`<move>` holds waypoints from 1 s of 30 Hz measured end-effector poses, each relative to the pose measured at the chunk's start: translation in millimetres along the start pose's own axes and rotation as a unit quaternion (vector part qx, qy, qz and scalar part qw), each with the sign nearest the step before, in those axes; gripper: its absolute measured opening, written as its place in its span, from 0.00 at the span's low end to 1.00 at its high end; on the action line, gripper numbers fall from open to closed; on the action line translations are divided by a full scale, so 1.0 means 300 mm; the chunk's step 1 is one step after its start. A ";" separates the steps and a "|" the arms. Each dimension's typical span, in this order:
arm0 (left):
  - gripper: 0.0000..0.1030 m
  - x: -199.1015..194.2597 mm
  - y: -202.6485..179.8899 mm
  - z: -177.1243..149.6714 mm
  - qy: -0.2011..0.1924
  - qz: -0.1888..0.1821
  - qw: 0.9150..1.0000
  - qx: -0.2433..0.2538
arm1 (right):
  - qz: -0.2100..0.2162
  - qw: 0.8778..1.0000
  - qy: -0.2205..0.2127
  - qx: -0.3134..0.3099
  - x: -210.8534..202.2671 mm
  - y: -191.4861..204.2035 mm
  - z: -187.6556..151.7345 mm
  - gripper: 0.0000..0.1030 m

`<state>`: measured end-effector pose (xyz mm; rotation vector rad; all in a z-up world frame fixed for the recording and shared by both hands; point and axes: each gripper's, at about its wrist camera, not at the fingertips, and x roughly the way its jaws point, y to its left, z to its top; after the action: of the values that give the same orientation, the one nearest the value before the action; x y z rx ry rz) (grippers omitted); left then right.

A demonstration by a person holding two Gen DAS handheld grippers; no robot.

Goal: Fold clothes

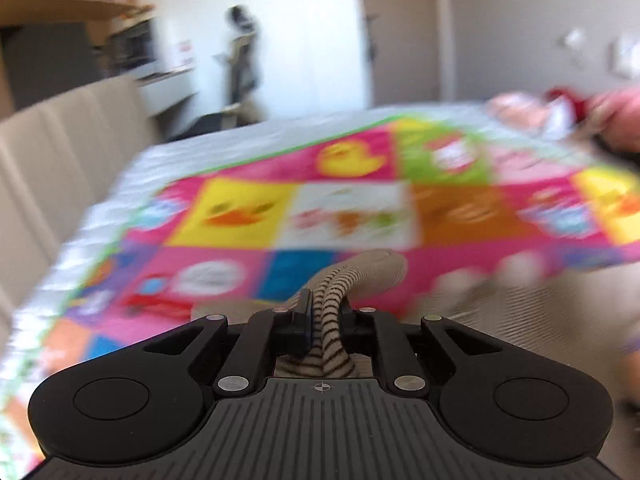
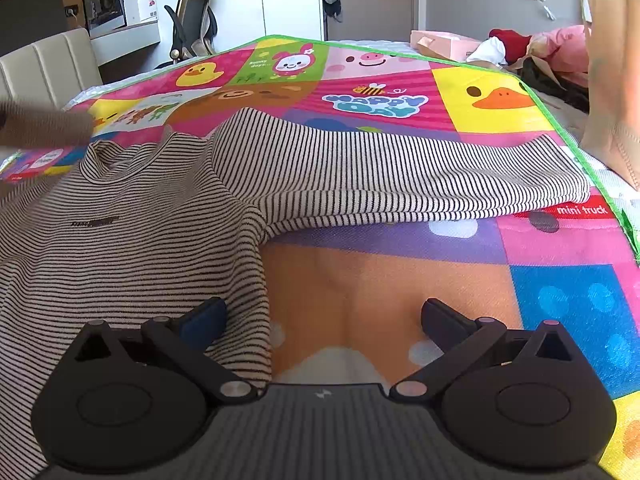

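So, one striped shirt (image 2: 132, 240) flat on the mat (image 2: 400, 280).
Right gripper (image 2: 324, 320) spread wide at its hem, left gripper (image 1: 326, 320) pinching a sleeve; mat reads "mini truck", "HAPPY DAY".

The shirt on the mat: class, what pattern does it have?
The shirt has thin black and cream horizontal stripes, clearest in the right wrist view.

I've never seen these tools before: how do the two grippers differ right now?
The left gripper is shut, pinching a bunch of the striped shirt; the right gripper is open and holds nothing. The left one's view is blurred, the right one's sharp. The right gripper hovers over the shirt's edge and the play mat. Both share the same black two-finger build.
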<state>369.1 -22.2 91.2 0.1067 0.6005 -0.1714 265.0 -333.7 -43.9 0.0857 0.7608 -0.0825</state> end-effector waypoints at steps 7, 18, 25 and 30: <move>0.25 0.070 -0.194 -0.210 0.095 -0.075 0.990 0.066 | 0.005 1.000 0.015 0.000 -0.002 -0.003 0.030 1.00; 0.86 -0.004 -0.035 -0.277 0.101 -0.082 0.991 0.044 | 0.093 0.995 0.009 0.039 0.015 0.143 0.235 0.73; 0.86 0.043 0.047 -0.308 0.129 -0.032 0.990 0.056 | 0.129 0.992 0.008 0.006 0.085 0.294 0.341 0.35; 0.87 0.076 0.076 -0.327 0.118 0.016 0.990 0.069 | 0.151 0.987 -0.045 -0.021 0.017 0.333 0.456 0.04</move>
<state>337.9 11.8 -1.2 0.2732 0.8230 -0.1709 373.0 -249.4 55.9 0.1544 0.6510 0.2161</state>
